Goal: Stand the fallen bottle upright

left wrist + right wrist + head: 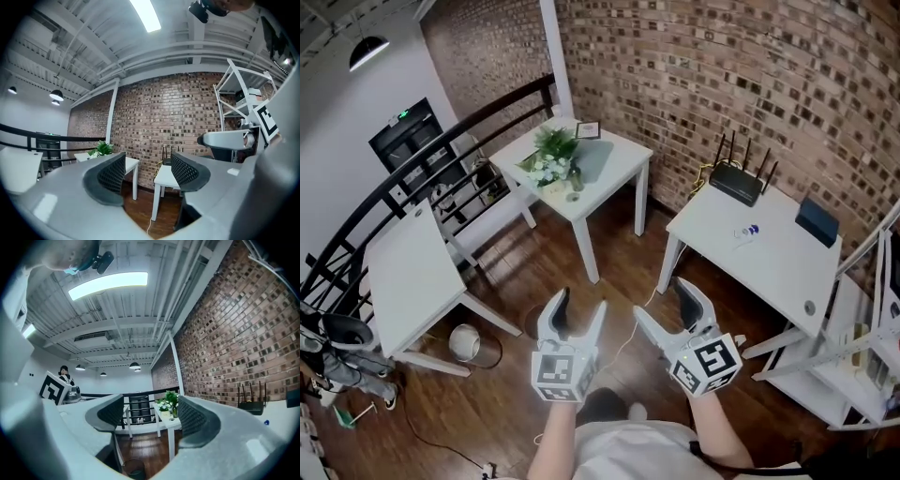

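Note:
The fallen bottle, small and clear with a blue cap, lies on its side on the white table at the right, near a black router. Both grippers are held level over the wooden floor, well short of that table. My left gripper is open with nothing between its jaws. In the left gripper view, the left gripper faces the brick wall and the router table. My right gripper is open and empty too. In the right gripper view, the right gripper frames the plant table.
A white table with a potted plant stands at centre back. Another white table is at the left beside a black railing. A round bin sits on the floor. A white rack stands at the right, and a dark blue box lies on the router table.

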The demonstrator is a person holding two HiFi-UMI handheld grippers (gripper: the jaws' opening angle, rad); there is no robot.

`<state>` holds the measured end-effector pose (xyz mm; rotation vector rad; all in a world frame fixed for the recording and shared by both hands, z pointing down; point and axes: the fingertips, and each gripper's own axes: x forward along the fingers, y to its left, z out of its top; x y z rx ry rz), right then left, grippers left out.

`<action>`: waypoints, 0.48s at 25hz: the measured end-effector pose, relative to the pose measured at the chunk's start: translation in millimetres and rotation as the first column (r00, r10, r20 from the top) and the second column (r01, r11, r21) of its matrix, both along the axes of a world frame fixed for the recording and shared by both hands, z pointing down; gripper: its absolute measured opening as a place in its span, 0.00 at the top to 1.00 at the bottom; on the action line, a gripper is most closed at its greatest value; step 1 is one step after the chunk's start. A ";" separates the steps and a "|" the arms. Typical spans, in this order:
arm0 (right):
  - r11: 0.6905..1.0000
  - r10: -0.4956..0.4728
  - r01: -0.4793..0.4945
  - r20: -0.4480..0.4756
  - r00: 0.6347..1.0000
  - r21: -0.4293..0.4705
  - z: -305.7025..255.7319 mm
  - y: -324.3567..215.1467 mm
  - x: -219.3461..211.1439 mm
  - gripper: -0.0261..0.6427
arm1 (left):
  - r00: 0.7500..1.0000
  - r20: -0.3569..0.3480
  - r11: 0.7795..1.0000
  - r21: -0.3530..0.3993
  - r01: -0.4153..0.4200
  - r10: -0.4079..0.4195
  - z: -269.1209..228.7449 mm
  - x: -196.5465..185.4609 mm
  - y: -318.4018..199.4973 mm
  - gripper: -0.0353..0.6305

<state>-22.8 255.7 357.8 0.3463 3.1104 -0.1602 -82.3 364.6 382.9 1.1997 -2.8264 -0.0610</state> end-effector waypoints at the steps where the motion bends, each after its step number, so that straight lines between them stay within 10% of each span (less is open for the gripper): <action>1: 1.000 0.000 0.000 -0.010 1.000 0.008 4.7 -4.1 -5.8 0.44 | 1.000 -0.013 1.000 -0.001 -0.001 0.001 4.7 -6.2 -3.8 0.48; 12: 0.997 0.070 -0.067 -0.054 0.996 0.050 32.5 -60.6 -126.2 0.44 | 0.990 -0.037 0.990 0.041 -0.134 0.136 16.6 -133.0 -85.6 0.48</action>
